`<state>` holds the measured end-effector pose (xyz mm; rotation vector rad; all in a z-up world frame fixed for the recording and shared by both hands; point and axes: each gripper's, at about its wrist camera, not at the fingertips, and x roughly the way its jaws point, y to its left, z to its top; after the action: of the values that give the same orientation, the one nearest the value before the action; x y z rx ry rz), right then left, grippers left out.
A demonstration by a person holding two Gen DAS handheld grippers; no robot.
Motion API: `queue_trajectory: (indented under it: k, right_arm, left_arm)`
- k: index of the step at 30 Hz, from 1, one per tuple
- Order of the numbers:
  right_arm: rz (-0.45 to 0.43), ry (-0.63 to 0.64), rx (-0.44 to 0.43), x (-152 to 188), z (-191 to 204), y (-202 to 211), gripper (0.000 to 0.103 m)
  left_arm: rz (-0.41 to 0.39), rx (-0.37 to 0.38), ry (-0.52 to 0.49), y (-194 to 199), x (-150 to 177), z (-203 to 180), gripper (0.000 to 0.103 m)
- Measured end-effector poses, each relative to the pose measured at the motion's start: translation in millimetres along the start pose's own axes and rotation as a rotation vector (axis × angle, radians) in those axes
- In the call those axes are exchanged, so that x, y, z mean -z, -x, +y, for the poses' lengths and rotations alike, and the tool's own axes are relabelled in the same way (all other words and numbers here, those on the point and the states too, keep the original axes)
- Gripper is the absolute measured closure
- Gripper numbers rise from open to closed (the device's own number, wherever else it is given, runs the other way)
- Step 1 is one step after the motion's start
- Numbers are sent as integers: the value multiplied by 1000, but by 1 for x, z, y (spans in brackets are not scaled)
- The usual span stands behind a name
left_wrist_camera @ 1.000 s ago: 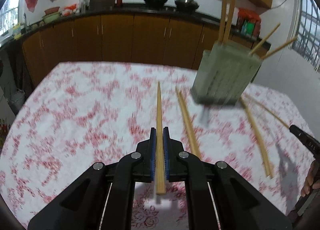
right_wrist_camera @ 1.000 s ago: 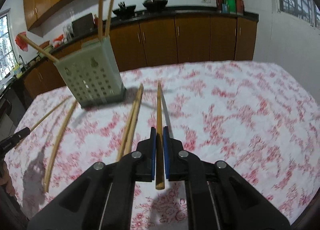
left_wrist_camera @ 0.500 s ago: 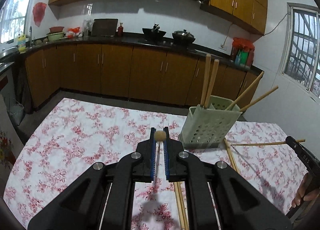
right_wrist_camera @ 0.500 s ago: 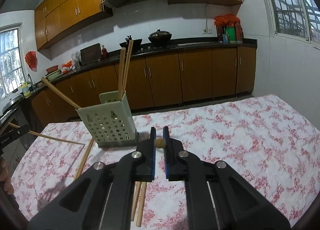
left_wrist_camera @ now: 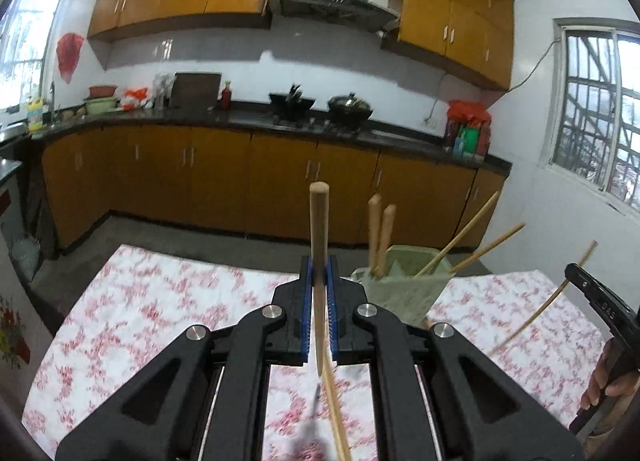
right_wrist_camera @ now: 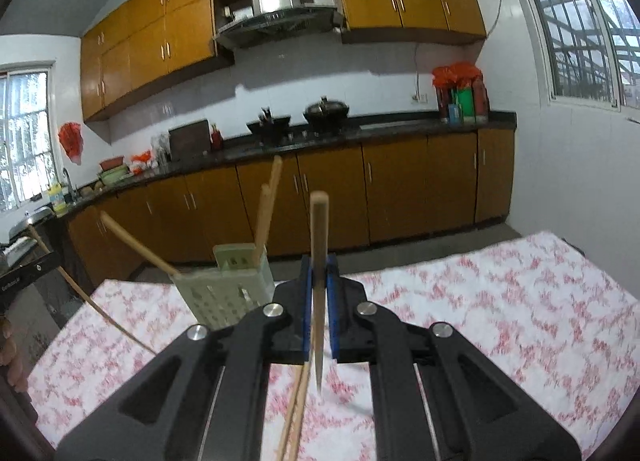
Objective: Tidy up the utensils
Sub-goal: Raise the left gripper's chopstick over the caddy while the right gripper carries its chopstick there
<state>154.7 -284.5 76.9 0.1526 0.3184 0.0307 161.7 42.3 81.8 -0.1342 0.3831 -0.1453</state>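
My left gripper [left_wrist_camera: 319, 273] is shut on a wooden chopstick [left_wrist_camera: 319, 229] that stands upright above the table. My right gripper [right_wrist_camera: 319, 273] is shut on another wooden chopstick [right_wrist_camera: 319, 233], also upright. A pale green perforated utensil holder [left_wrist_camera: 402, 291] stands on the table just right of the left gripper, with several chopsticks in it; in the right wrist view the holder [right_wrist_camera: 224, 285] is just left of the gripper. Loose chopsticks [left_wrist_camera: 338, 417] lie on the cloth below the left gripper, and a pair [right_wrist_camera: 294, 417] lies below the right one.
The table has a red floral cloth [left_wrist_camera: 152, 313]. The right gripper's body [left_wrist_camera: 600, 301] with its chopstick shows at the left view's right edge. Wooden kitchen cabinets [right_wrist_camera: 400, 189] and a counter with pots stand behind. A window [left_wrist_camera: 596, 113] is at the right.
Both grippers have lifted their chopsticks off the table and tilted them from lying flat to upright. The holder now sits lower and closer in both views.
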Motion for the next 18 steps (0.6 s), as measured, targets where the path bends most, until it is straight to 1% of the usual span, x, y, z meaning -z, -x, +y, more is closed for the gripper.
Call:
queue_trajectory:
  k: [5, 9, 11, 13, 18]
  right_arm:
    - [-59, -18, -55, -23, 6, 10, 95]
    - [-131, -24, -99, -45, 17, 18, 95]
    - [-182, -33, -121, -59, 24, 20, 95]
    - [-217, -40, -131, -69, 28, 20, 95]
    - [-294, -60, -130, -94, 36, 5, 95]
  left_arm:
    - [-59, 36, -11, 8, -16, -18, 96]
    - [-109, 78, -6, 11, -31, -34, 96]
    - [-146, 95, -1, 12, -40, -41, 96]
    - [-190, 102, 0, 11, -51, -49, 96]
    - [-257, 96, -13, -1, -66, -59, 96]
